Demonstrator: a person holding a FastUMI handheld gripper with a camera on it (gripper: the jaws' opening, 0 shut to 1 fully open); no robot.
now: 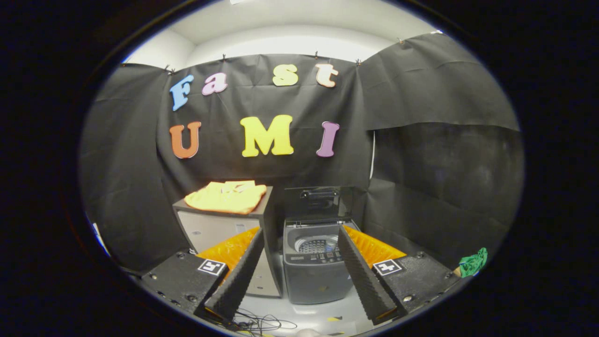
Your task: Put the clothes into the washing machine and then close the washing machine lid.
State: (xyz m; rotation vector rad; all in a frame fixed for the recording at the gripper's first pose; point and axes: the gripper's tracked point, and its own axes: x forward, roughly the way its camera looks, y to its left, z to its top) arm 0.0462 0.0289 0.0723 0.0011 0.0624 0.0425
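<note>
clothes on cabinet — washing machine right

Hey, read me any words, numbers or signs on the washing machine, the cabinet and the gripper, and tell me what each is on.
On the washing machine control panel: print too small and blurred to read.
The square markers on the open gripper: coded patterns, no words.
The cabinet and yellow clothes: none.

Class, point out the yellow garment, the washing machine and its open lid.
yellow garment [228, 196], gripper view, middle of the fabric.
washing machine [314, 281], gripper view, front wall.
lid [319, 202], gripper view, raised panel's centre.
</note>
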